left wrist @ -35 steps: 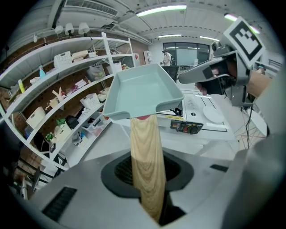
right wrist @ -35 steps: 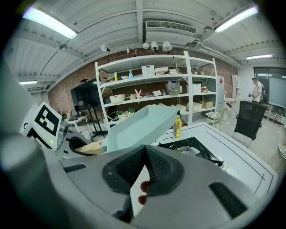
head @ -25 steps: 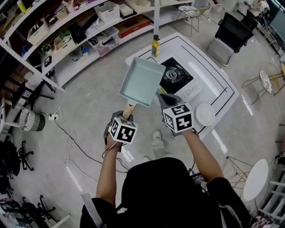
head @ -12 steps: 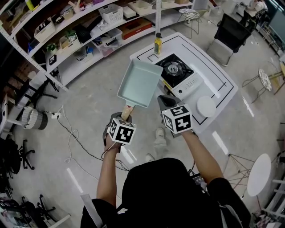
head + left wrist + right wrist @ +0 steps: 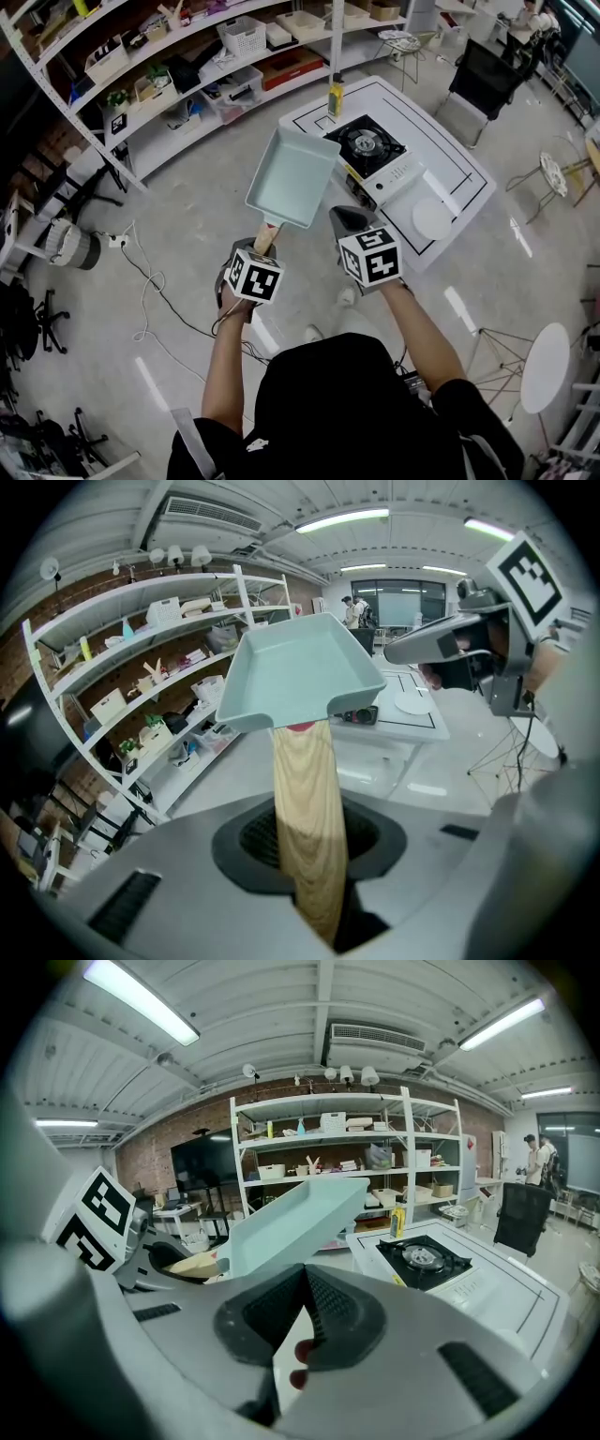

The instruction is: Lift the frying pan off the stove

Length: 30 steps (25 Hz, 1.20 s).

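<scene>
A pale teal rectangular frying pan [image 5: 286, 178] hangs in the air to the left of the gas stove [image 5: 367, 147], clear of the burner. My left gripper [image 5: 262, 246] is shut on the pan's wooden handle [image 5: 307, 799], which runs back between the jaws; the pan [image 5: 300, 672] tilts up ahead of it. My right gripper [image 5: 345, 217] hovers beside the pan's near right corner, shut with nothing in it. In the right gripper view its jaw tips [image 5: 307, 1274] meet, with the pan [image 5: 291, 1218] to the left and the stove [image 5: 422, 1258] to the right.
The stove sits on a white table [image 5: 459, 173] with a white plate [image 5: 433, 219] near its front edge and a yellow bottle [image 5: 335, 94] at its far corner. Long shelves [image 5: 169, 56] with boxes line the back left. Cables lie on the floor [image 5: 141, 300].
The pan stays in my left gripper. Table and stove have shifted up and away in the head view, so the pan no longer overlaps the stove's edge.
</scene>
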Each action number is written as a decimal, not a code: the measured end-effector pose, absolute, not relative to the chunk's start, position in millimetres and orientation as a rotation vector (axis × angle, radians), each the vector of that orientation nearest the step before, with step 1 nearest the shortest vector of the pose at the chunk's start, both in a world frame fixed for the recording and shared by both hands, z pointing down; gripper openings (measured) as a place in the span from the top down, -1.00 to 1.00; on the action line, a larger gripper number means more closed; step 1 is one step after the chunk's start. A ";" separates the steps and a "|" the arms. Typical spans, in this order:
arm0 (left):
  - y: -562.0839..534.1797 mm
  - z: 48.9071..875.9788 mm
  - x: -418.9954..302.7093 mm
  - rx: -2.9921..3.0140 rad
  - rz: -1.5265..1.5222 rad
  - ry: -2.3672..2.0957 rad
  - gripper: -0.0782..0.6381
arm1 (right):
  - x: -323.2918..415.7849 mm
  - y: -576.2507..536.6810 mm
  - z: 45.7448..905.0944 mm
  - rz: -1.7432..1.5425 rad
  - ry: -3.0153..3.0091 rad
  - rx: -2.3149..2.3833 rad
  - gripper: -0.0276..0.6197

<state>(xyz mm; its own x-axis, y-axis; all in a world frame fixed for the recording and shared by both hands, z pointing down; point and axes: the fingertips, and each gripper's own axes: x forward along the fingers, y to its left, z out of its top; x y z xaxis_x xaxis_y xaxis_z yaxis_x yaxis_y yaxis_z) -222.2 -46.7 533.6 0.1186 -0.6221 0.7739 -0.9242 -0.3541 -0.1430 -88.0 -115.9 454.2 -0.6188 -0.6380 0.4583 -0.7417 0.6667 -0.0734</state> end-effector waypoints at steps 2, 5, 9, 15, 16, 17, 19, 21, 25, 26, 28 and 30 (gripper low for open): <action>-42.8 531.8 -220.7 2.028 1.090 -1.507 0.53 | -88.4 -110.7 451.7 0.354 -2.494 1.079 0.91; -39.5 530.3 -217.7 2.032 1.090 -1.509 0.53 | -87.0 -106.0 451.0 0.346 -2.497 1.077 0.91; -35.6 526.1 -214.6 2.031 1.098 -1.512 0.53 | -83.5 -100.8 448.0 0.332 -2.500 1.078 0.91; -31.2 520.0 -201.5 2.022 1.090 -1.536 0.53 | -66.9 -95.7 444.8 0.328 -2.510 1.080 0.91; -29.2 518.8 -197.8 2.019 1.088 -1.537 0.53 | -63.4 -93.9 443.9 0.330 -2.512 1.079 0.91; -26.6 517.8 -194.1 2.016 1.087 -1.538 0.53 | -60.3 -91.5 442.6 0.331 -2.514 1.076 0.91; -20.3 516.9 -186.7 2.010 1.086 -1.539 0.53 | -54.5 -85.8 439.9 0.326 -2.523 1.069 0.91; -14.3 517.5 -178.1 2.003 1.083 -1.544 0.53 | -46.9 -80.6 438.3 0.318 -2.531 1.063 0.91; -0.7 518.7 -162.3 1.984 1.083 -1.555 0.53 | -30.0 -69.5 435.9 0.306 -2.542 1.056 0.91; 3.1 518.4 -159.5 1.980 1.084 -1.557 0.53 | -26.5 -66.0 435.3 0.302 -2.544 1.054 0.91; 10.5 516.9 -154.6 1.976 1.085 -1.563 0.53 | -20.9 -59.2 433.7 0.291 -2.543 1.048 0.91; 16.9 515.3 -149.1 1.976 1.083 -1.568 0.53 | -15.9 -53.2 432.4 0.280 -2.542 1.042 0.91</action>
<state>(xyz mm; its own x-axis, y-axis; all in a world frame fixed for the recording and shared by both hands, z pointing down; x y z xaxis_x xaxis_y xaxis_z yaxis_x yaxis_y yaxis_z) -149.1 16.9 515.3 0.0737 -0.6377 0.7667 -0.9428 -0.2953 -0.1550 -15.9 -53.2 432.4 -0.6541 -0.6321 0.4154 -0.7073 0.7057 -0.0398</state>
